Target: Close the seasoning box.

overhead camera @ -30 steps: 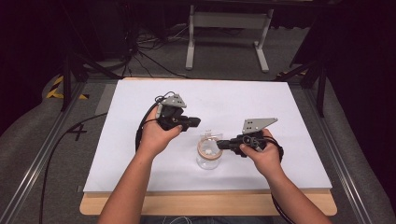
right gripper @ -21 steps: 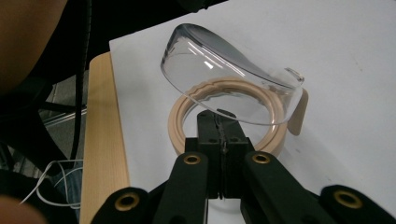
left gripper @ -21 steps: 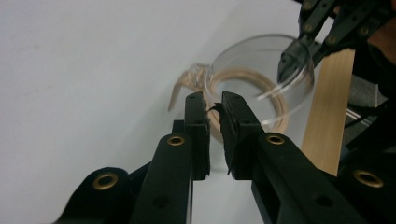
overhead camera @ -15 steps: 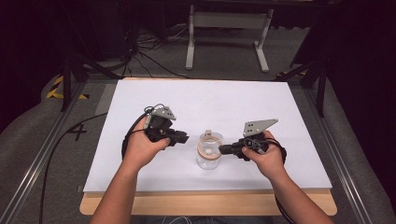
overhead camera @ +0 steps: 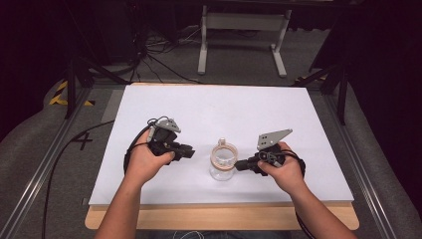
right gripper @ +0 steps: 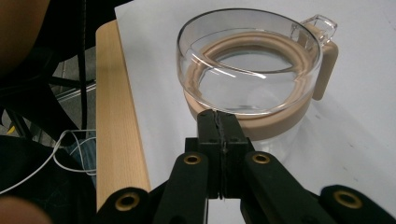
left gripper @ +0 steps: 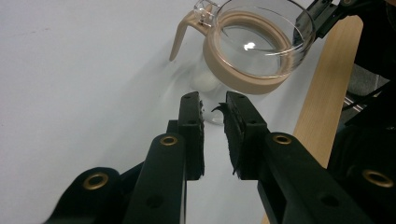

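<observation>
A clear glass jug (overhead camera: 223, 159) with a tan collar and handle stands on the white sheet (overhead camera: 224, 109), near its front edge. My left gripper (overhead camera: 190, 151) is to the left of the jug and points at it. In the left gripper view its jaws (left gripper: 212, 105) stand a narrow gap apart with nothing between them, just short of the jug's glass base, with the tan collar (left gripper: 243, 81) above. My right gripper (overhead camera: 239, 165) is on the jug's right. In the right gripper view its jaws (right gripper: 218, 116) are shut together, tips against the tan collar (right gripper: 280, 122).
The sheet lies on a wooden table whose front edge (overhead camera: 224, 216) shows below it. A metal stand (overhead camera: 241, 22) and cables (overhead camera: 159, 55) sit on the floor beyond the table. Rails (overhead camera: 40, 179) run along both sides.
My left gripper has come back from the far left of the jug, toward the person, and now points at the jug's lower part. The right gripper and jug have hardly moved.
</observation>
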The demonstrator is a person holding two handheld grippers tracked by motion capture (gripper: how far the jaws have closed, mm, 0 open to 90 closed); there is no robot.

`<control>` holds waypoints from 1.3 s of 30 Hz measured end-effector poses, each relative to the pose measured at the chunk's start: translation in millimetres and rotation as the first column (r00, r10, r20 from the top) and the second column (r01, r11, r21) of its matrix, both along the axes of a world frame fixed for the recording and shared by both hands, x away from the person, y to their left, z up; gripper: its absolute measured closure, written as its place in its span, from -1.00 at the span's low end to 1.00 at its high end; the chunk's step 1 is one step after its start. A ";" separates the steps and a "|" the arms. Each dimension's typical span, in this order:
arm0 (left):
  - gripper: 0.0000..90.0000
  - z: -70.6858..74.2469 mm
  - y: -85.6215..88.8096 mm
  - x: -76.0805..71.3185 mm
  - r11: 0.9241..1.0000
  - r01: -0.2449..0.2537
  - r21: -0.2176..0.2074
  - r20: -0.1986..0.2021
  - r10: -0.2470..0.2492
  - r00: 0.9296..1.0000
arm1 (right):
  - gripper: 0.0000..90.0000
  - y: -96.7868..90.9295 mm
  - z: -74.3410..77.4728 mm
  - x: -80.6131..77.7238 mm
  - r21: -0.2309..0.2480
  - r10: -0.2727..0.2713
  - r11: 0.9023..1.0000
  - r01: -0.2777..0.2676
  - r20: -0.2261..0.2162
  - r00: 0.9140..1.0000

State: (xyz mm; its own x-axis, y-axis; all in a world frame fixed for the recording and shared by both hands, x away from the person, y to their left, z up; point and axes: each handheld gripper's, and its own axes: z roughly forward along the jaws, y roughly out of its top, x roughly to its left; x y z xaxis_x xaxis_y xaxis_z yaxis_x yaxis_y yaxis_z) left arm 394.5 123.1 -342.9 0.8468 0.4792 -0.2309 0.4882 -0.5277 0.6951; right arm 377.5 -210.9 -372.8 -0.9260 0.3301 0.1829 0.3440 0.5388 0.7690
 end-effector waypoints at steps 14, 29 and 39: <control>0.56 -1.4 6.0 -1.9 0.999 -0.049 -0.021 0.016 0.049 0.999 | 1.00 -11.1 13.0 -0.5 0.005 -0.023 1.000 0.023 0.003 1.000; 0.40 -7.6 51.3 -13.6 0.971 -0.240 -0.024 0.045 0.241 0.970 | 0.17 -61.7 40.9 29.0 0.095 -0.261 0.963 0.251 0.111 0.959; 0.21 -20.2 65.9 -2.9 0.946 -0.325 -0.007 0.058 0.325 0.944 | -0.06 -114.6 22.8 52.7 0.054 -0.444 0.896 0.441 0.144 0.884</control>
State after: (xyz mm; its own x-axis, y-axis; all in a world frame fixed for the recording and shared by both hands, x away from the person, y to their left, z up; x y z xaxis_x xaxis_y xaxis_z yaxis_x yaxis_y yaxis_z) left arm 391.6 189.0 -363.1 0.6568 0.7311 -0.1848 0.5929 -0.3493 0.7256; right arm 430.3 -325.6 -350.0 -0.7013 0.7098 0.0657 0.4244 0.3417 0.8385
